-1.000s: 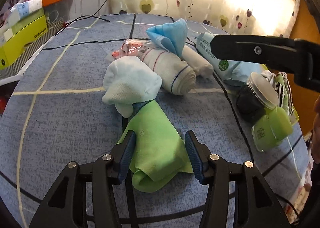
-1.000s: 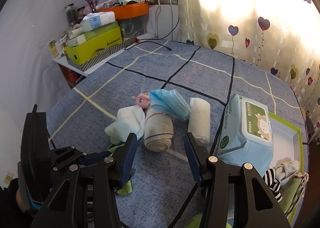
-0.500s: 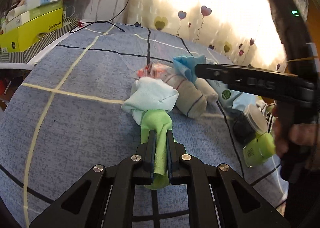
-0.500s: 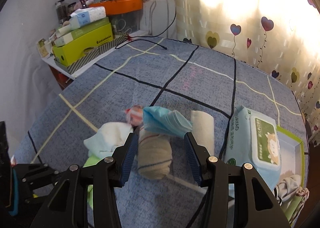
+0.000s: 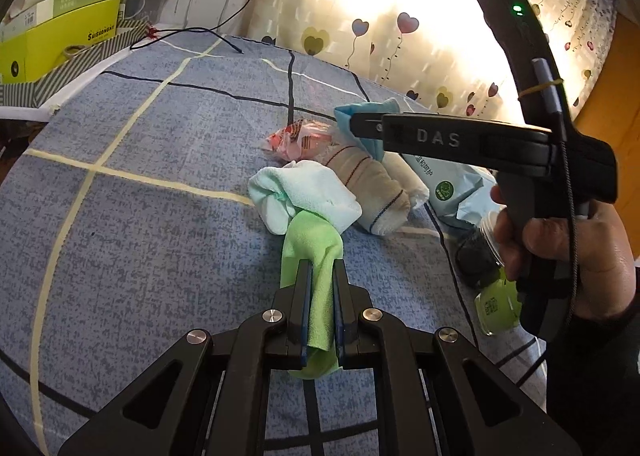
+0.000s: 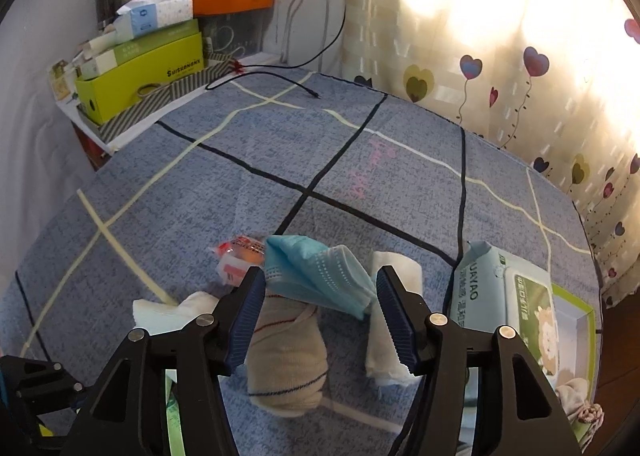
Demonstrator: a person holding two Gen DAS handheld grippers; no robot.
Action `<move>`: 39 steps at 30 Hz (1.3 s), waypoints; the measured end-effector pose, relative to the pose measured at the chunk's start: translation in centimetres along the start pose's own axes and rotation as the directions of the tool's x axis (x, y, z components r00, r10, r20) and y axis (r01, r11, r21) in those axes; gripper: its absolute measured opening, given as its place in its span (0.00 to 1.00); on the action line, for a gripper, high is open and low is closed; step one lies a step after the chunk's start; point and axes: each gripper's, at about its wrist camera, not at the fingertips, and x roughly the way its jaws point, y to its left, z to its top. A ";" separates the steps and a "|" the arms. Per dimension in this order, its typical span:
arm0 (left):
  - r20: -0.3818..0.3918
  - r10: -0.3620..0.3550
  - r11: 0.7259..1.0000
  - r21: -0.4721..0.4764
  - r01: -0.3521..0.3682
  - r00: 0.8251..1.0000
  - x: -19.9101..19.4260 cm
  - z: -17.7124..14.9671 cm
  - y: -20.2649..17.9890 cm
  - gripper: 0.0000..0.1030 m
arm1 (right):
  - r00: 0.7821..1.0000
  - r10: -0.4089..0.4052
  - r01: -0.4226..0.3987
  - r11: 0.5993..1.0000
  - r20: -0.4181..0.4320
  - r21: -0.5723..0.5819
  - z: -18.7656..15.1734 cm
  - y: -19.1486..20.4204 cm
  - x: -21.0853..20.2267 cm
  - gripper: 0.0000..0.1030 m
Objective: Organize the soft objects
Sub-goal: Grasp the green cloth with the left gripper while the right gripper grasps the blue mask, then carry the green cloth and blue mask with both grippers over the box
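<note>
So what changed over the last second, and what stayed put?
The left gripper closed on the green cloth, which it only straddled before. The right gripper, open throughout, moved forward to bracket the blue face mask. The rolled sock, white towel and wipes pack stayed put.

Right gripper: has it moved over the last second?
Yes. The right gripper has advanced from the striped sock roll toward the blue face mask, now between its open fingers.

Green cloth [image 5: 310,252]: far end tucked under pale towel [image 5: 308,198]. Dark jar [image 5: 476,256]: partly behind the hand [image 5: 560,240]. Green-rimmed tray [image 6: 576,320]: cut by the frame edge, largely covered by wet-wipes pack [image 6: 508,296].
</note>
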 end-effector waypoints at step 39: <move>0.137 0.086 0.990 0.099 -0.100 0.987 -5.4 1.0 -8.4 0.09 | 0.944 0.153 -0.170 0.985 0.293 0.033 -5.8 -2.7 -15.6 0.15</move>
